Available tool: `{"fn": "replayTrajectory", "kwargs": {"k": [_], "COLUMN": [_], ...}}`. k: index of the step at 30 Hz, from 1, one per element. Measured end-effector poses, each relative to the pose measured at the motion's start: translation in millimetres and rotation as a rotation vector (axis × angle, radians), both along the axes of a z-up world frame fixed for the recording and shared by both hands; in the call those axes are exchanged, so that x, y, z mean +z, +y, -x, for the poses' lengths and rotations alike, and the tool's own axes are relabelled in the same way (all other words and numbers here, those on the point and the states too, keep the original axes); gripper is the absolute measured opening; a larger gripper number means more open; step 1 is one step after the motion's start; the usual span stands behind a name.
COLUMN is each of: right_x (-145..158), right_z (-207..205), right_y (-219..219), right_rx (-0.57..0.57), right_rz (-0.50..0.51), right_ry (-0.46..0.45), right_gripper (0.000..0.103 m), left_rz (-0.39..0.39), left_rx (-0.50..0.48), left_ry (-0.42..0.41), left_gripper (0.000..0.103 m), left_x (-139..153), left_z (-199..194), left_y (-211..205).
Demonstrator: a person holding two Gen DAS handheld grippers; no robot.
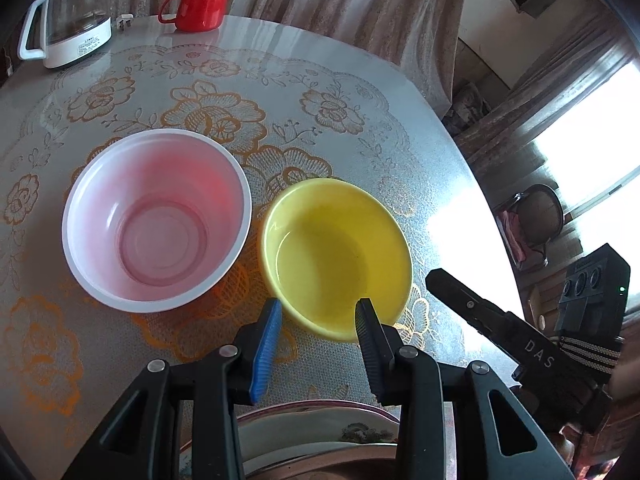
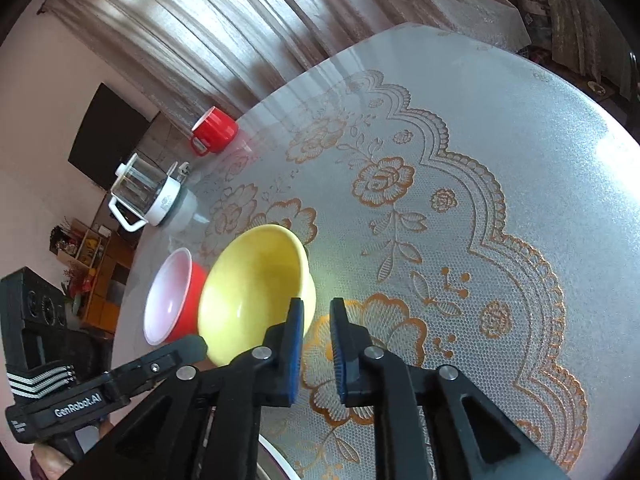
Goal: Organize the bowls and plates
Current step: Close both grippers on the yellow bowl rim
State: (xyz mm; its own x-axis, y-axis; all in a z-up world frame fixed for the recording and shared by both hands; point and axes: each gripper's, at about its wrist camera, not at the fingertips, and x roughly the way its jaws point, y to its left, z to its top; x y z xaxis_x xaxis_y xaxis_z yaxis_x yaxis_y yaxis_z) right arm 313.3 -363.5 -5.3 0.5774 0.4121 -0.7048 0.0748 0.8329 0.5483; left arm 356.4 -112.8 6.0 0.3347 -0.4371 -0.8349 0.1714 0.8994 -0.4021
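A yellow bowl (image 1: 340, 248) stands upright on the lace-covered table (image 1: 304, 80), right beside a red bowl with a pale pink inside (image 1: 160, 220). My left gripper (image 1: 318, 304) is open and straddles the yellow bowl's near rim, with the blue-padded finger outside and the black finger over the inside. The pads do not press the wall. My right gripper (image 2: 316, 304) hangs just right of the yellow bowl (image 2: 252, 288), open by a narrow gap with only cloth showing between its pads. Behind the yellow bowl, the red bowl (image 2: 168, 300) is partly hidden.
A stack of patterned plates (image 1: 320, 432) lies under my left gripper at the near edge. A glass kettle (image 1: 68, 16) and a red mug (image 1: 200, 8) stand at the far side. The round table's edge curves away on the right, with chairs and curtains beyond.
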Motion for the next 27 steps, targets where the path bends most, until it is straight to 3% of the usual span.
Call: {"fn": "replayTrajectory", "kwargs": {"k": [9, 11, 18, 27], "right_x": [-3.5, -3.4, 0.2, -5.5], "right_z": [-17.4, -15.3, 4.0, 2.3], "right_y": [16.3, 17.1, 5.5, 2.7], "right_rx": [0.016, 0.010, 0.016, 0.004], "right_rz": [0.029, 0.060, 0.037, -0.005], "right_ry": [0.003, 0.005, 0.016, 0.011], "right_gripper": [0.014, 0.008, 0.008, 0.019], "left_rz": [-0.040, -0.031, 0.003, -0.030], "left_rx": [0.006, -0.008, -0.042, -0.022], "left_ry": [-0.009, -0.011, 0.004, -0.004], "left_gripper": [0.028, 0.026, 0.024, 0.025], "left_x": [-5.3, -5.0, -6.7, -10.2], "left_z": [-4.0, -2.5, 1.7, -7.7], "left_y": [-0.6, -0.4, -4.4, -7.7]}}
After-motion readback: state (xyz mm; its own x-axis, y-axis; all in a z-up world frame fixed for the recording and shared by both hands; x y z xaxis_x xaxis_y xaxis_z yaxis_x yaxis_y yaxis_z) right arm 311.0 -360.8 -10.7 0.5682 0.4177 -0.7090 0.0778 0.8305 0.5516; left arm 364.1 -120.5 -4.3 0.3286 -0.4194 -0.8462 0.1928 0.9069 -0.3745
